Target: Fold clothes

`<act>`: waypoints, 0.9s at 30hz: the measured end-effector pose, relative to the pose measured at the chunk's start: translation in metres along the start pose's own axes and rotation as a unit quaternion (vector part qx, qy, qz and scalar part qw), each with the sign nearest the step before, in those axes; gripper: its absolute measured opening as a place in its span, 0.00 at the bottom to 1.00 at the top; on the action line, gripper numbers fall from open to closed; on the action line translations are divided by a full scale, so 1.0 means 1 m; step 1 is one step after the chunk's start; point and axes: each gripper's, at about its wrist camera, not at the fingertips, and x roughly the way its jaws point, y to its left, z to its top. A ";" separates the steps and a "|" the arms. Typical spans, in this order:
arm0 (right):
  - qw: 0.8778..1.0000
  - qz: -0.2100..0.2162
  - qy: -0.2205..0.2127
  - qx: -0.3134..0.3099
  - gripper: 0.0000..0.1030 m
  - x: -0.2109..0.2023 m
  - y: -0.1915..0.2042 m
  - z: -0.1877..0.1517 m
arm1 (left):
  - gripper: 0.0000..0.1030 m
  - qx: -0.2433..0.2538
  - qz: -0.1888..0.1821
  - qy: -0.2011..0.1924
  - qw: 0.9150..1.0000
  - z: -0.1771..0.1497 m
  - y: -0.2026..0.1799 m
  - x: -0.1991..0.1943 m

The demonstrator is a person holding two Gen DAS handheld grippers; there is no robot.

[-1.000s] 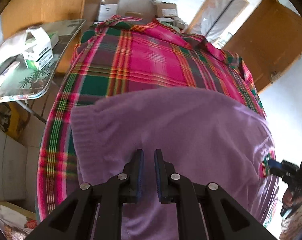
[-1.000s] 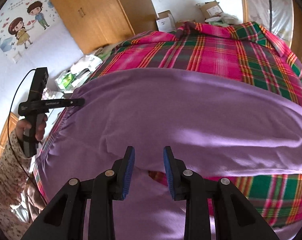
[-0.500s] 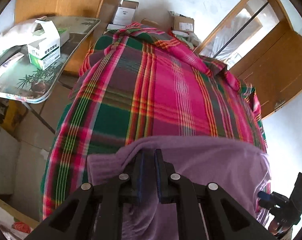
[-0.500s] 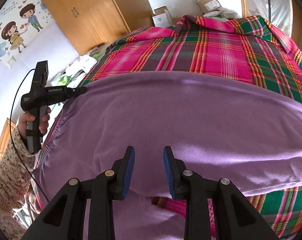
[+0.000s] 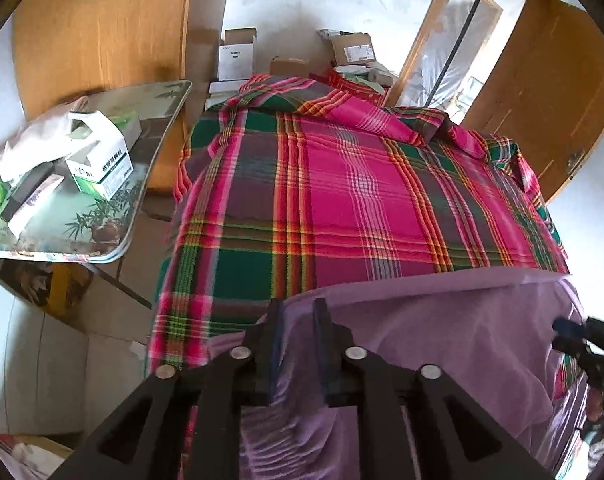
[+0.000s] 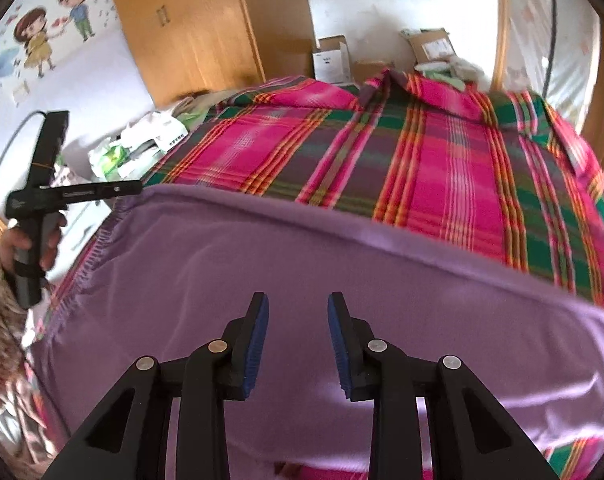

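the purple sweater [image 6: 302, 280] is spread over the near part of a bed covered in a pink and green plaid blanket [image 5: 361, 200], folded edge running across it, and the left hand-held gripper [image 5: 298, 308] is clenched on a bunched bit of the sweater's ribbed corner at the left edge of the bed. the right hand-held gripper [image 6: 298, 304] hangs just over the middle of the sweater with its blue pads apart, grasping nothing. off to the left there's a glass desk [image 5: 150, 152] with some boxes [image 5: 102, 164] on it, plus a wooden wardrobe [image 6: 206, 28] behind.
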 end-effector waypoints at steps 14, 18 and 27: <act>0.991 -0.034 0.030 -0.125 0.32 0.067 0.017 0.042 | 0.26 0.104 0.032 0.033 0.993 -0.001 -0.012 0.014; 0.991 -0.032 0.037 -0.126 0.32 0.083 0.017 0.050 | 0.27 0.123 0.035 0.041 0.991 -0.001 -0.014 0.021; 0.989 -0.044 0.000 -0.142 0.32 0.076 0.020 0.059 | 0.28 0.127 0.026 0.035 0.991 0.000 -0.009 0.025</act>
